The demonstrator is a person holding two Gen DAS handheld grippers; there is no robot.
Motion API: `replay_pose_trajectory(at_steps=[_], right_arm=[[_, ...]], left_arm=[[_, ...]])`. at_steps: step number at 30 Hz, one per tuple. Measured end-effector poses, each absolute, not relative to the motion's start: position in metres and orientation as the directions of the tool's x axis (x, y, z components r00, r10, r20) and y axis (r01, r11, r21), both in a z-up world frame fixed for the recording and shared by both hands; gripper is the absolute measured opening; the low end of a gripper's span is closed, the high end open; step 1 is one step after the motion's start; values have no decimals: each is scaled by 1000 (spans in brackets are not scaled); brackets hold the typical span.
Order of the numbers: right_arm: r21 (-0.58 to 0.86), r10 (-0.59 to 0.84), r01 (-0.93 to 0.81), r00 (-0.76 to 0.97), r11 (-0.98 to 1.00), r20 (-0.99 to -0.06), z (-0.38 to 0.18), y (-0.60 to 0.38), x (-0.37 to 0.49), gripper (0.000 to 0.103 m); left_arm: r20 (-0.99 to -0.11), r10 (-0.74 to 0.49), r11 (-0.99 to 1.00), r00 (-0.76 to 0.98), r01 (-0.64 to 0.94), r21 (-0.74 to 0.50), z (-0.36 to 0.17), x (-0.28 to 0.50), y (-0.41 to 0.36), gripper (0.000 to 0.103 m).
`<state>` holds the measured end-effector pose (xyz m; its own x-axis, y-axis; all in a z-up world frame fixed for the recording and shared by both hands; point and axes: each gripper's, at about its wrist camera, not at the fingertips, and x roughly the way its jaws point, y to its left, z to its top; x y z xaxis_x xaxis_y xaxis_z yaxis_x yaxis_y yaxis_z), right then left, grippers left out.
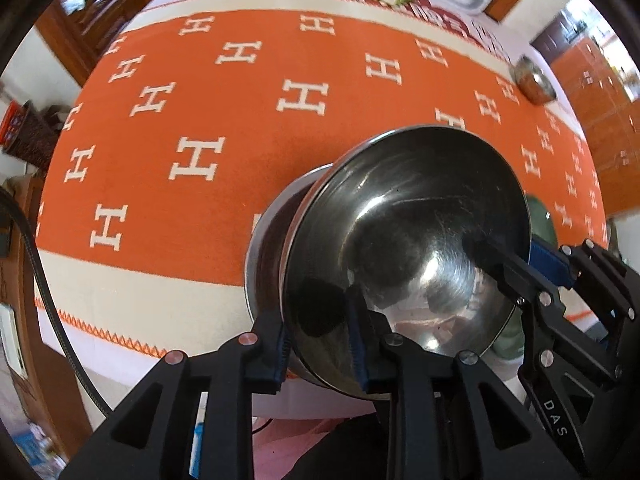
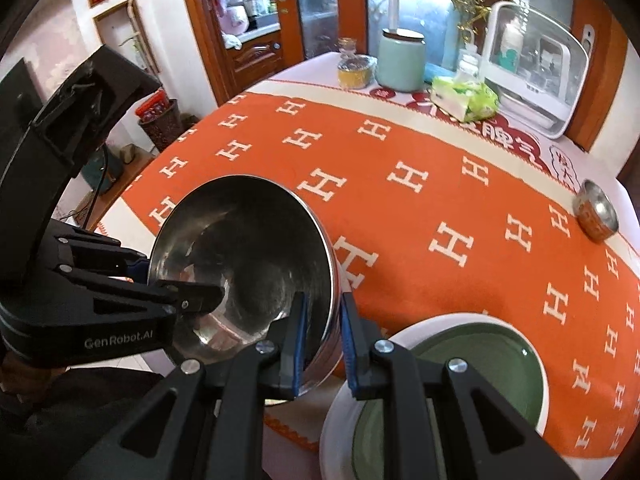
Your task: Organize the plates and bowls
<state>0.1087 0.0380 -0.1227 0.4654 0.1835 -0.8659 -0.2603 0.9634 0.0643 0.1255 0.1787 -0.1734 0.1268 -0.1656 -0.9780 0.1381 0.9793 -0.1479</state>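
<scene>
A deep steel bowl [image 1: 408,232] [image 2: 248,248] hangs tilted over the table's near edge, its mouth turned toward the cameras. My left gripper [image 1: 320,356] [image 2: 182,279] straddles one side of its rim; the outer pad lies against the wall and a gap shows beside the inner pad. My right gripper [image 2: 323,344] [image 1: 516,252] is shut on the opposite side of the rim, one finger inside and one outside. A green plate [image 2: 472,352] lies in a white dish [image 2: 360,392] just right of the bowl. A small steel bowl [image 2: 596,212] [image 1: 534,80] stands at the far right edge.
The orange tablecloth [image 1: 200,100] with white H marks covers the table. Along its back edge stand a yellow jar [image 2: 354,72], a teal canister [image 2: 400,64], a green tissue pack [image 2: 464,98] and a white appliance [image 2: 536,80]. A basket [image 2: 160,124] stands on the floor.
</scene>
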Motion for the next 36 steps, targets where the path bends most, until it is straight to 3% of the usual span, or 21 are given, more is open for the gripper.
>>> replay_pose_trajectory(at_steps=[11, 16, 21, 36], right_arm=[[50, 96, -118, 429, 992, -898, -141, 49, 107, 20], [37, 65, -74, 433, 997, -899, -143, 55, 101, 31], [23, 43, -53, 429, 998, -902, -145, 59, 95, 33], [1, 10, -20, 470, 1000, -883, -133, 61, 86, 33]], left_arm=[[-985, -169, 949, 40, 276, -152, -194, 138, 178, 26], [-982, -184, 929, 29, 331, -165, -199, 140, 176, 29], [-979, -202, 920, 28, 348, -180, -202, 141, 176, 30], [-959, -217, 916, 183, 379, -135, -168, 138, 183, 40]])
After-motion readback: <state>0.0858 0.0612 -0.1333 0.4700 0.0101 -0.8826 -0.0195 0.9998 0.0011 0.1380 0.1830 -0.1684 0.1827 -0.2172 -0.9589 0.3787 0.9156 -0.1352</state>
